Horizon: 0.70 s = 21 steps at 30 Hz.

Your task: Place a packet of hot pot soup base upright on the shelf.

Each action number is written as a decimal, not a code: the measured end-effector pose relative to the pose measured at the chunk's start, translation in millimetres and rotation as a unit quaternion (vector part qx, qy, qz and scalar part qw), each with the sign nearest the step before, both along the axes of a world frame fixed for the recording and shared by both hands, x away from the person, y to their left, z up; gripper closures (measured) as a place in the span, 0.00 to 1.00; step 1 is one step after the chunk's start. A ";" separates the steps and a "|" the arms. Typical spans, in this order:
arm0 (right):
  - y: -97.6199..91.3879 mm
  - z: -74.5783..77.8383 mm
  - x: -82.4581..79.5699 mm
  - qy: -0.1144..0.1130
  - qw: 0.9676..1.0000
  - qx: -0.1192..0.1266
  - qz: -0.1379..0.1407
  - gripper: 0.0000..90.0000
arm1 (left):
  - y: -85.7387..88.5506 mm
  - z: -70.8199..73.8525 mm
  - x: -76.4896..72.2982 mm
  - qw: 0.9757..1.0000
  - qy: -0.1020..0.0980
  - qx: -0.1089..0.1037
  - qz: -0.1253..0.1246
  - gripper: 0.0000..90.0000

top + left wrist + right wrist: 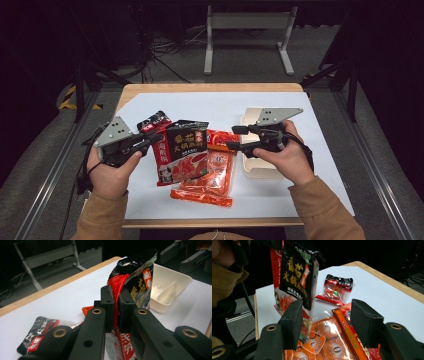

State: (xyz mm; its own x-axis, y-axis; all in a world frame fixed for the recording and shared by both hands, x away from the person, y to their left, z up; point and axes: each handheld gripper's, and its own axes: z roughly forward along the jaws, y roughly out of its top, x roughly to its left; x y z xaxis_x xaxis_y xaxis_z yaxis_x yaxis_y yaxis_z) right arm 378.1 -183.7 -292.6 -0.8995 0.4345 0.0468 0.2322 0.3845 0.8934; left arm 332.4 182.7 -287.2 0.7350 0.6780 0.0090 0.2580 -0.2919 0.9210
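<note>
- The table (280, 107), wooden-edged under a smooth white sheet, carries everything.
- The left hand-held gripper (159, 137) reaches in from the left, level, its jaws pinching the edge of the black-and-red sauce pouch (182, 150), which hangs upright off the table in the right gripper view.
- The right hand-held gripper (233, 137) points left toward that pouch with its jaws spread, nothing pressed between them.
- The orange pouch (210, 175), glossy and crinkled, lies flat beneath the black-and-red one.
- The cream plastic tray (167, 290), rigid with an inner divider, sits under the right hand; its visible compartments look bare.
- A small black-and-red sachet (336, 288) lies near the far-left corner.
</note>
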 end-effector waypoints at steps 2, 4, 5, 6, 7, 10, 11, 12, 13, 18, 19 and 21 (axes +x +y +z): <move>5.9 -1.5 4.3 0.005 1.000 0.002 0.004 0.48 | -7.2 -1.6 2.6 1.000 -0.004 -0.001 -0.012 0.95; 9.5 -2.6 6.2 0.011 1.000 0.006 0.013 0.47 | -12.5 -3.1 4.1 1.000 -0.005 0.001 -0.018 0.95; 11.4 -3.2 6.9 0.012 1.000 0.007 0.016 0.47 | -12.5 -3.1 4.1 1.000 -0.005 0.001 -0.018 0.95; 11.4 -3.2 6.9 0.012 1.000 0.007 0.016 0.47 | -14.7 -3.7 4.9 1.000 -0.006 0.003 -0.021 0.95; 13.2 -3.8 7.5 0.012 1.000 0.007 0.018 0.47 | -17.0 -4.3 5.3 1.000 -0.004 0.001 -0.023 0.95; 19.6 -6.3 10.2 0.012 1.000 0.003 0.023 0.46 | -24.8 -4.3 6.5 0.999 -0.008 0.003 -0.035 0.95; 21.0 -6.9 10.9 0.014 1.000 0.002 0.023 0.46 | -24.8 -4.3 6.5 0.999 -0.008 0.003 -0.035 0.95; 22.2 -7.5 11.8 0.015 1.000 0.001 0.024 0.46 | -29.0 -4.7 6.8 0.999 -0.012 0.001 -0.041 0.95; 23.4 -8.1 12.6 0.016 1.000 0.001 0.026 0.46 | -30.5 -4.6 7.3 0.999 -0.015 0.004 -0.046 0.95; 27.2 -11.2 14.6 0.022 0.999 0.000 0.034 0.50 | -37.5 -6.9 6.9 0.997 -0.020 0.002 -0.068 0.95; 28.1 -12.0 14.4 0.026 0.999 0.000 0.039 0.52 | -38.8 -7.5 7.0 0.997 -0.019 0.003 -0.077 0.95; 29.9 -14.0 14.0 0.035 0.998 -0.001 0.049 0.56 | -40.9 -8.7 6.6 0.996 -0.017 -0.003 -0.085 0.95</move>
